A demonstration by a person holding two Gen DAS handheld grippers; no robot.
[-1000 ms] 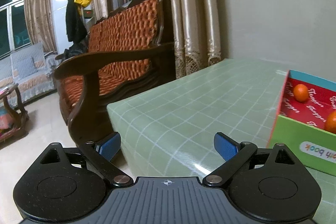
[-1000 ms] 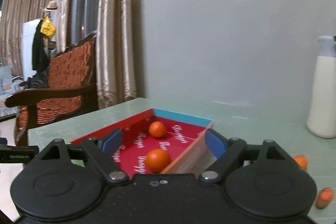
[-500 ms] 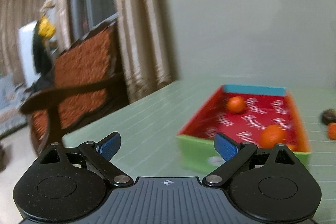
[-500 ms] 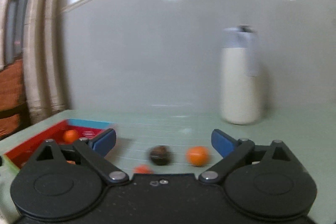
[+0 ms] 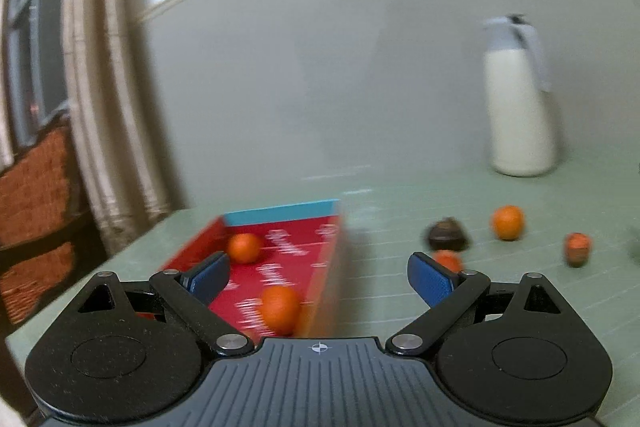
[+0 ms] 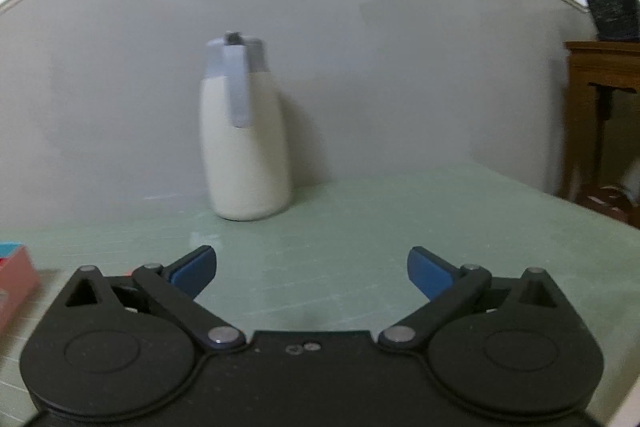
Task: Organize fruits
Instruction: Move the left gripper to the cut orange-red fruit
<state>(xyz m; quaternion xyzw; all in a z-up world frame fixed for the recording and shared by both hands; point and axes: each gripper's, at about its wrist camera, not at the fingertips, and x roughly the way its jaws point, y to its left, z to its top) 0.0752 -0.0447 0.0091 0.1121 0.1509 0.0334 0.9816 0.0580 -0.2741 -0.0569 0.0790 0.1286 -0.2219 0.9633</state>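
The left hand-held gripper (image 5: 318,277) hangs over the near part of the green worktop (image 5: 384,291) with its blue pads wide apart and nothing between them. Under its left pad lies a shallow box (image 5: 280,259) with a red printed floor and a blue far wall, set toward the worktop's left edge. Two oranges are in the box: one (image 5: 244,247) near the far wall, one (image 5: 280,309) at the near end beside the right wall.

To the right of the box, loose on the worktop, sit a dark brown fruit (image 5: 447,234), a small orange fruit (image 5: 447,261) just in front of it, an orange (image 5: 508,222) further right, and another small orange-red fruit (image 5: 577,249) toward the right edge; the blur hides what kind the small ones are. A cream jug (image 5: 520,107) with a grey lid stands upright at the far edge against the wall.

The right hand-held gripper (image 6: 312,271) is opening, its jaws very wide and empty over bare worktop (image 6: 360,227). It faces the jug (image 6: 246,147); a corner of the box (image 6: 16,275) shows at the left edge of its view.
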